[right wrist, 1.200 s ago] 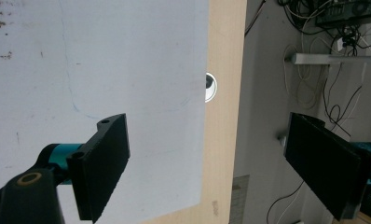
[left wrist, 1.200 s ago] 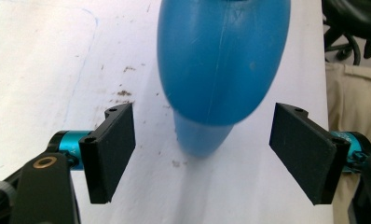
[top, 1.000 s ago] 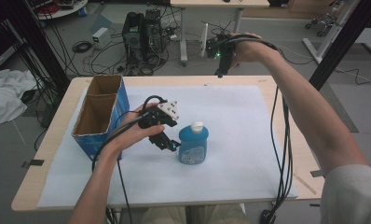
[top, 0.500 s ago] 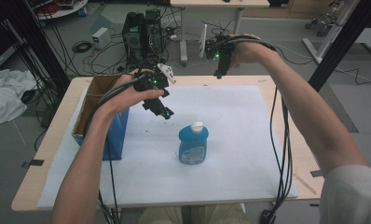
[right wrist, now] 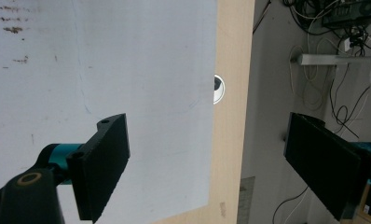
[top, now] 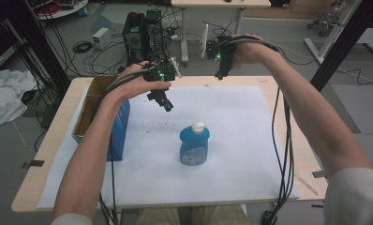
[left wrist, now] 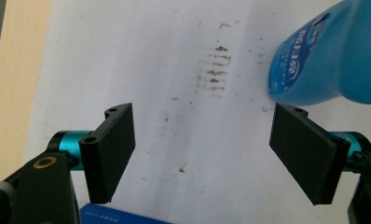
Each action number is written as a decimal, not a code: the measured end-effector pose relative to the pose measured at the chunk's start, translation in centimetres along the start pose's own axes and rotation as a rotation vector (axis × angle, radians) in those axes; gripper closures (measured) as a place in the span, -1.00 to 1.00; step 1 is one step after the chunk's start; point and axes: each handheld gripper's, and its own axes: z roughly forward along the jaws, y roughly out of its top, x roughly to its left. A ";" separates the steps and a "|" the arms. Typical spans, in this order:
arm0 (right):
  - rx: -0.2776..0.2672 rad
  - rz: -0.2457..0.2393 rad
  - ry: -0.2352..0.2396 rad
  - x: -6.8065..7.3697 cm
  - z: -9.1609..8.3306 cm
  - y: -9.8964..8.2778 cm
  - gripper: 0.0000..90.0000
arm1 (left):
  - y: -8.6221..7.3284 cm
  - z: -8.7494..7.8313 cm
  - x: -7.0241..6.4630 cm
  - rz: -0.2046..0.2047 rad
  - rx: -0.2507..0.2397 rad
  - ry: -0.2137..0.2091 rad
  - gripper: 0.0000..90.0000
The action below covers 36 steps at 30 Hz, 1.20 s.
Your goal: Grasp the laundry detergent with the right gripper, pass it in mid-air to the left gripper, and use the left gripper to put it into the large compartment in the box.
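Black jaws on the left tongs (top: 166, 104) stand wide apart and empty, held above the worktop (top: 44, 154). Just past them, toward the person, the blue bottle (top: 194, 145) stands upright on the white sheet (top: 250, 140), its long axis vertical, white cap up. Right tongs (top: 220, 72), likewise spread and empty, hover over the far edge, well apart from it; the left is nearer.

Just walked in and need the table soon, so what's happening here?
A person holds a two-jaw gripper in each hand above a white-papered table. The left gripper hangs open near a blue plastic bottle with a white cap, which stands upright, untouched. The right gripper, also open, hovers over the far edge. A blue-sided open cardboard box sits at the left.
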 end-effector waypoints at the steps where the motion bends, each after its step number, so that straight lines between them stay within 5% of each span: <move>1: -0.010 0.001 -0.003 -0.1 0.0 -0.1 -0.70 | 0.1 0.0 0.1 0.003 0.009 0.003 -0.50; 3: 0.000 0.004 0.000 0.0 0.0 0.0 -0.70 | 0.6 0.1 0.5 0.009 0.041 0.004 -0.50; 6: -0.011 -0.004 0.000 0.3 -0.3 0.1 -0.70 | 0.6 0.2 0.3 -0.011 0.020 -0.001 -0.50; 11: -0.025 0.003 -0.002 0.9 -0.6 -0.4 -0.70 | 1.3 0.3 2.5 0.010 0.142 0.019 -0.50; 12: -0.025 0.011 0.001 1.0 -0.7 -0.4 -0.70 | 0.8 0.1 0.7 0.011 0.056 0.009 -0.50; 13: -0.016 -0.003 0.000 0.5 -0.4 0.0 -0.70 | 1.4 0.3 2.6 0.010 0.155 0.027 -0.50; 15: -0.024 0.009 0.000 1.0 -0.7 -0.4 -0.70 | 1.9 0.6 3.1 0.012 0.194 0.028 -0.50; 19: -0.037 0.019 0.002 1.2 -1.0 -0.7 -0.70 | 2.1 0.8 3.2 0.016 0.204 0.030 -0.50; 20: -0.046 0.018 0.004 1.4 -1.2 -0.9 -0.70 | 1.5 0.3 2.7 0.010 0.159 0.027 -0.50; 22: -0.035 0.007 0.001 1.1 -0.8 -0.6 -0.70 | 2.4 1.1 3.4 0.016 0.209 0.026 -0.50; 25: -0.075 0.023 0.029 2.9 -2.1 -1.3 -0.70 | 2.5 1.3 3.4 0.014 0.217 0.024 -0.50; 26: -0.075 0.023 0.029 2.9 -2.1 -1.3 -0.70 | 1.0 0.2 1.8 0.004 0.105 0.012 -0.50; 27: -0.020 -0.004 -0.002 0.8 -0.6 -0.3 -0.70 | 2.4 1.0 3.4 0.018 0.209 0.030 -0.50; 31: -0.097 0.014 0.054 4.6 -2.1 -1.7 -0.70 | 2.6 1.5 3.5 0.015 0.211 0.016 -0.50; 32: -0.097 0.014 0.054 4.7 -2.1 -1.7 -0.70 | 2.5 1.3 3.4 0.016 0.218 0.023 -0.50; 33: -0.075 0.023 0.030 3.0 -2.1 -1.3 -0.70 | 2.7 1.6 3.5 0.021 0.219 0.017 -0.50; 34: -0.115 0.016 0.072 5.9 -2.0 -2.0 -0.70 | 2.7 1.6 3.5 0.022 0.220 0.017 -0.50; 36: -0.128 0.017 0.080 6.7 -1.9 -2.3 -0.70 | 2.6 1.6 3.5 0.018 0.217 0.019 -0.50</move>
